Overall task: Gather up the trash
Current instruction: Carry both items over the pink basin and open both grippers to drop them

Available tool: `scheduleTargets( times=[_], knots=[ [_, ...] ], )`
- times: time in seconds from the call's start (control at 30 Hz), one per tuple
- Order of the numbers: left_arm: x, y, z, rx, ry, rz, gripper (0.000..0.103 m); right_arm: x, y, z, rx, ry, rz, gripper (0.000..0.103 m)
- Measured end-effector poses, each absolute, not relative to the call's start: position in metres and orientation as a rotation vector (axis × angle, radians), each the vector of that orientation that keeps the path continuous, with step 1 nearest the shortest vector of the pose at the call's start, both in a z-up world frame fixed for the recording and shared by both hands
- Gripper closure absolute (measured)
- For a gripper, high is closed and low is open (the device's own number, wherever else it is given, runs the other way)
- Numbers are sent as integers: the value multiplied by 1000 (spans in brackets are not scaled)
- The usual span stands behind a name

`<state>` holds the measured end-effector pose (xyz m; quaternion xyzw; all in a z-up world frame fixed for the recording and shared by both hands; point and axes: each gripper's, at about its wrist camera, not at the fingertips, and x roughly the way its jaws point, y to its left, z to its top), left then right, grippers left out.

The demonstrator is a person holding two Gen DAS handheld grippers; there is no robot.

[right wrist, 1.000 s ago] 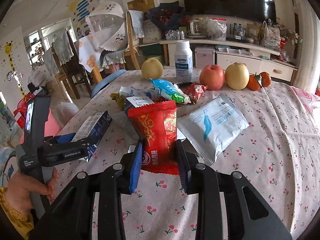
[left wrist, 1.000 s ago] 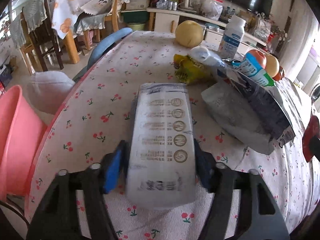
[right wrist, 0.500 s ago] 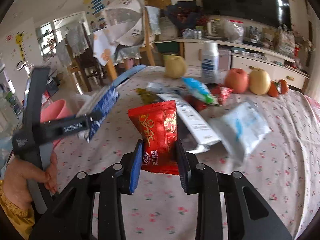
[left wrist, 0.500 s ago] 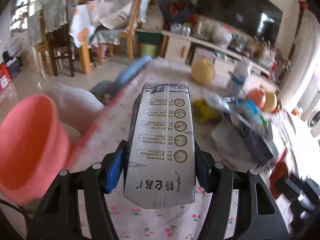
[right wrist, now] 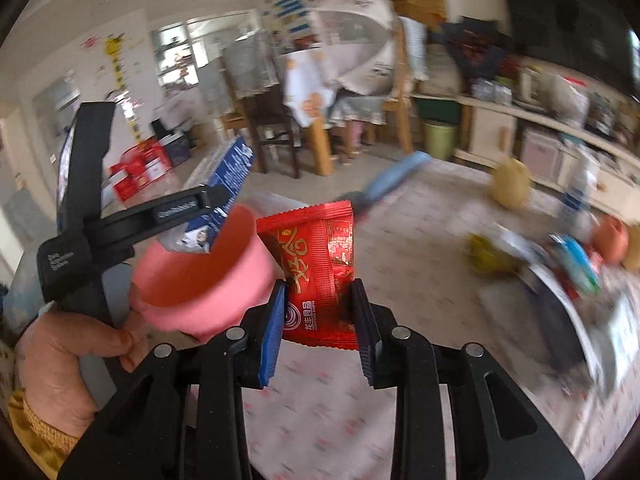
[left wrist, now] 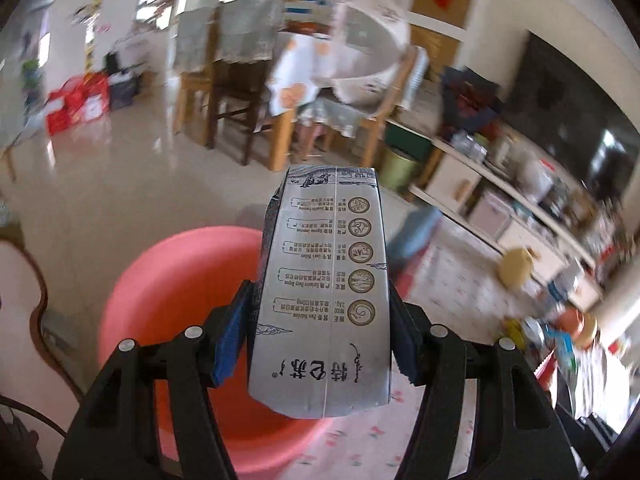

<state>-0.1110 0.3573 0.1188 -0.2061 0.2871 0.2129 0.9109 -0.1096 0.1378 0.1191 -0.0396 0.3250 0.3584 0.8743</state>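
Observation:
My left gripper [left wrist: 320, 320] is shut on a grey and blue milk carton [left wrist: 326, 288], held in the air above the pink bucket [left wrist: 168, 300] that stands on the floor beside the table. My right gripper [right wrist: 318, 308] is shut on a red snack wrapper [right wrist: 320, 264], which stands upright between the blue pads. In the right wrist view the left gripper [right wrist: 200, 204] with the carton [right wrist: 224, 176] hangs over the pink bucket [right wrist: 200, 280], and a hand [right wrist: 60, 360] grips its handle.
The table with the cherry-print cloth [right wrist: 400, 360] carries more wrappers [right wrist: 560, 272], a yellow pear [right wrist: 512, 184] and other fruit at the right. A blue chair back [right wrist: 396, 176] stands at the table's far edge. Wooden chairs [left wrist: 236, 92] and a green bin [left wrist: 400, 168] stand on the floor beyond.
Both grippers have swung left off the table toward the pink bucket, each keeping its load. The carton now hangs over the bucket's mouth; the view is blurred by the motion.

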Motion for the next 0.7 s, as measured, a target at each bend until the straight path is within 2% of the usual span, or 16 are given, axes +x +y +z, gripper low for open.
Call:
scheduleTargets(
  times=[0.33, 0.4, 0.47, 0.57, 0.63, 0.7],
  knots=[
    [-128, 424, 103, -549, 592, 543, 40, -94, 257, 107, -163, 709, 875, 68],
    [-128, 433, 96, -572, 598, 561, 40, -88, 274, 97, -189, 730, 865, 63],
    [-126, 440, 91, -599, 614, 563, 39, -86, 277, 89, -181, 745, 848, 48],
    [-128, 442, 87, -617, 608, 573, 27, -86, 260, 83, -118, 757, 816, 33],
    [-129, 438, 90, -583, 585, 587, 18, -90, 244, 83, -93, 749, 778, 27],
    [-129, 429, 95, -522, 547, 582, 16, -91, 229, 84, -82, 742, 751, 24]
  ],
)
